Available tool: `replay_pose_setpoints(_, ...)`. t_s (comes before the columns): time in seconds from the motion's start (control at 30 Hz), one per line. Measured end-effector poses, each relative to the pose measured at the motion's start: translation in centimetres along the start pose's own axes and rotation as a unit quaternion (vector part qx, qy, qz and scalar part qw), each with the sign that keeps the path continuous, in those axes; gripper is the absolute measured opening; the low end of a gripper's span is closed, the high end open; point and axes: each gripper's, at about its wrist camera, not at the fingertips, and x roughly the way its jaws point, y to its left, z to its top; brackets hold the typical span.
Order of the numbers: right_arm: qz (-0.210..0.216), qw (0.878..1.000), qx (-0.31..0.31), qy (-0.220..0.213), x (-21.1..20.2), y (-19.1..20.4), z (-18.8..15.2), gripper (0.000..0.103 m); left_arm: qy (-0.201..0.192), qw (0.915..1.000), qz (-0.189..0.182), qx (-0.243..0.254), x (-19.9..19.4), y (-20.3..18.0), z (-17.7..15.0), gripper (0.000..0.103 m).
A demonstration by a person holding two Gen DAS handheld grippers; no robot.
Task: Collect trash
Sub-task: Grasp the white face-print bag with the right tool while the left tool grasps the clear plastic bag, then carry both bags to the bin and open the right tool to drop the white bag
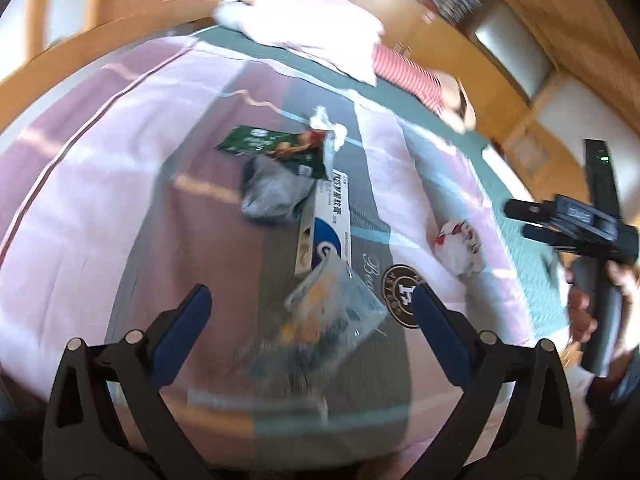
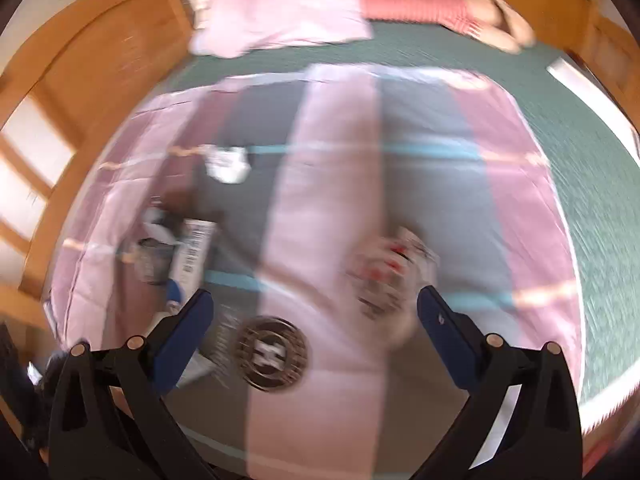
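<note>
Trash lies on a striped pink and grey quilt (image 1: 100, 200). My left gripper (image 1: 312, 300) is open above a clear plastic bag (image 1: 332, 312) with orange contents, which sits between its fingers. Beyond it lie a white and blue box (image 1: 326, 224), a crumpled grey bag (image 1: 272, 192), a green snack packet (image 1: 276, 148) and white tissue (image 1: 328, 132). A crumpled red-and-white wrapper (image 1: 460, 244) lies to the right. My right gripper (image 2: 314, 308) is open, with that wrapper (image 2: 388, 272) just ahead, near its right finger. The right wrist view is blurred.
A pink pillow (image 2: 288, 4) and a red striped cushion (image 2: 416, 4) lie at the head of the bed, on a green sheet (image 2: 592, 184). Wooden bed frame and cabinets (image 2: 100, 48) surround it. A hand (image 1: 580, 312) holds the other gripper at the far right of the left wrist view.
</note>
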Motion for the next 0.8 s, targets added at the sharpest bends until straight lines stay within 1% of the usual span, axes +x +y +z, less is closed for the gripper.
replay_pose_setpoints(0.07, -0.005, 1.000, 0.026, 0.008, 0.3, -1.6, -0.5, 0.100, 0.043, 0.9989, 0.000, 0.019, 2.3, -0.4, 0.3, 0.099)
replay_pose_setpoints(0.1, -0.006, 0.999, 0.044, 0.012, 0.9, -2.3, -0.6, 0.100, 0.074, 0.9968, 0.010, 0.030, 3.8, -0.7, 0.0, 0.099)
replay_pose_setpoints(0.17, -0.008, 0.997, 0.072, 0.013, 2.2, -2.8, -0.6, 0.100, 0.099, 0.9944, 0.027, 0.027, 5.2, -0.7, -0.8, 0.099)
replay_pose_setpoints(0.23, -0.022, 0.996, 0.088, 0.016, 4.3, -2.9, -0.3, 0.100, 0.128, 0.9914, 0.027, 0.009, 6.4, -0.1, -1.3, 0.099)
replay_pose_setpoints(0.3, -0.063, 0.994, 0.084, 0.020, 6.8, -2.6, 0.2, 0.100, 0.143, 0.9895, 0.023, 0.001, 7.1, 0.3, -1.7, 0.099)
replay_pose_setpoints(0.4, -0.114, 0.990, 0.069, 0.036, 10.2, -2.1, 0.6, 0.100, 0.129, 0.9906, 0.033, 0.030, 7.0, 0.0, -2.2, 0.099)
replay_pose_setpoints(0.43, -0.120, 0.989, 0.069, 0.042, 11.1, -2.0, 0.5, 0.099, 0.128, 0.9903, 0.038, 0.039, 7.0, 0.0, -2.2, 0.099)
replay_pose_setpoints(0.47, -0.119, 0.989, 0.070, 0.048, 11.8, -2.0, 0.3, 0.091, 0.127, 0.9897, 0.044, 0.049, 7.1, -0.3, -2.5, 0.099)
replay_pose_setpoints(0.5, -0.114, 0.989, 0.073, 0.055, 12.4, -2.0, 0.1, 0.073, 0.129, 0.9879, 0.053, 0.067, 7.3, -0.7, -2.7, 0.099)
replay_pose_setpoints(0.53, -0.103, 0.989, 0.079, 0.067, 12.8, -1.9, -0.2, 0.065, 0.128, 0.9867, 0.058, 0.081, 7.4, -1.0, -2.9, 0.099)
replay_pose_setpoints(0.57, -0.097, 0.989, 0.083, 0.070, 12.9, -1.9, -0.4, 0.056, 0.125, 0.9856, 0.062, 0.096, 7.3, -1.2, -3.1, 0.098)
replay_pose_setpoints(0.6, -0.100, 0.990, 0.080, 0.064, 12.7, -1.7, -0.5, 0.050, 0.122, 0.9837, 0.066, 0.114, 7.3, -1.5, -3.3, 0.095)
replay_pose_setpoints(0.63, -0.101, 0.991, 0.069, 0.062, 12.3, -1.2, -0.7, 0.045, 0.122, 0.9816, 0.071, 0.129, 7.4, -1.8, -3.5, 0.086)
replay_pose_setpoints(0.67, -0.097, 0.991, 0.063, 0.062, 12.0, -0.9, -0.8, 0.040, 0.122, 0.9794, 0.079, 0.140, 7.5, -1.9, -3.7, 0.080)
replay_pose_setpoints(0.7, -0.092, 0.992, 0.059, 0.059, 11.6, -0.6, -0.9, 0.038, 0.116, 0.9774, 0.086, 0.154, 7.4, -2.1, -3.8, 0.078)
replay_pose_setpoints(0.73, -0.087, 0.993, 0.054, 0.053, 10.9, -0.3, -1.1, 0.038, 0.114, 0.9776, 0.085, 0.155, 7.5, -2.2, -4.0, 0.072)
replay_pose_setpoints(0.77, -0.083, 0.994, 0.047, 0.045, 10.1, 0.1, -1.3, 0.038, 0.113, 0.9782, 0.082, 0.154, 7.4, -2.2, -4.0, 0.063)
replay_pose_setpoints(0.8, -0.081, 0.995, 0.040, 0.037, 9.4, 0.5, -1.4, 0.038, 0.109, 0.9792, 0.082, 0.150, 7.1, -2.1, -3.9, 0.059)
